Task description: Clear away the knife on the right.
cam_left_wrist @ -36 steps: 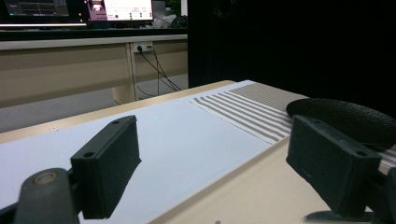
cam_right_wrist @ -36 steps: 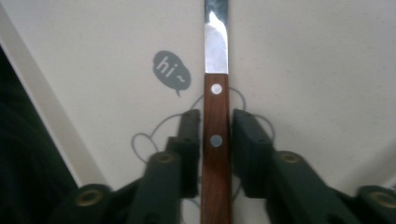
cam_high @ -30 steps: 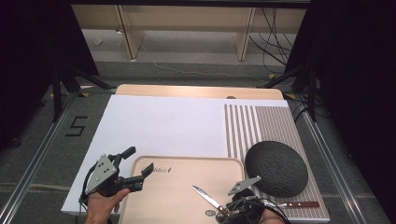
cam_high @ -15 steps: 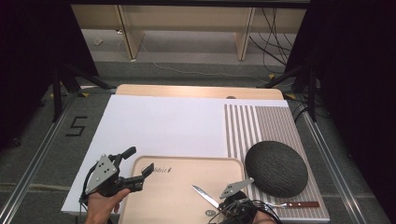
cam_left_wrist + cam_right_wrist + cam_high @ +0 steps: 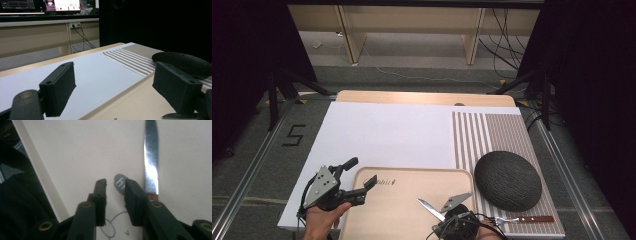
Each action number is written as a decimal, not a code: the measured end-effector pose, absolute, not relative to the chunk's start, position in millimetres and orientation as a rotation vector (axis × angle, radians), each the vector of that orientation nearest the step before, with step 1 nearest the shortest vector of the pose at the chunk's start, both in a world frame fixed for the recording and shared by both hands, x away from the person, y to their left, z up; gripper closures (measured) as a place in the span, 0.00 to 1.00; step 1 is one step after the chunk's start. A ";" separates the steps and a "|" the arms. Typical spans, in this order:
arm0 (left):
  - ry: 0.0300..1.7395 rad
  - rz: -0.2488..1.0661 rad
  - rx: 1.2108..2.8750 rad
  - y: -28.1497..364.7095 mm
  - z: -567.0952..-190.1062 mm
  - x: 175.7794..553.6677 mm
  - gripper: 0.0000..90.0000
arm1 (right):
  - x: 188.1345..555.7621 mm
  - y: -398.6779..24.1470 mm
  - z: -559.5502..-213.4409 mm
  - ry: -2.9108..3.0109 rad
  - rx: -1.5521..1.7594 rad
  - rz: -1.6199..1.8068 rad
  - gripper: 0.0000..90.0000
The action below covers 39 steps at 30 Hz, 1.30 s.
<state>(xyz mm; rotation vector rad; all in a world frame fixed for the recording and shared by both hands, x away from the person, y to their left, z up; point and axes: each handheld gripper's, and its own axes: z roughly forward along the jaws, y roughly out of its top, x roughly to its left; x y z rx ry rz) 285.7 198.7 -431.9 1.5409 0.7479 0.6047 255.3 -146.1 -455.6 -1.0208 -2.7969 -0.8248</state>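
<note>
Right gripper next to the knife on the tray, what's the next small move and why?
Probably reopen and shift sideways over the handle. The right gripper has just been closing, yet the gap between its jaws holds nothing: the knife lies on the tray outside one jaw, so closing now would miss it.

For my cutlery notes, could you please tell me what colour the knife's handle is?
Reddish-brown, like wood, on the knife; the right gripper view shows it best.

A black "5" (image 5: 293, 135) marks the floor (tray (image 5: 412, 175) lettering unreadable).
</note>
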 end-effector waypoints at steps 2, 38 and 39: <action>0.745 0.605 1.541 198.4 -431.8 285.7 0.19 | 256.0 -146.8 -455.7 -2.809 -1.016 -0.824 0.85; 0.748 0.606 1.544 198.3 -432.1 286.0 0.20 | 274.1 -159.1 -462.8 -2.884 -1.186 -0.768 1.00; 0.749 0.605 1.542 198.1 -432.0 286.1 0.20 | 274.2 -159.4 -463.0 -2.886 -1.189 -0.766 1.00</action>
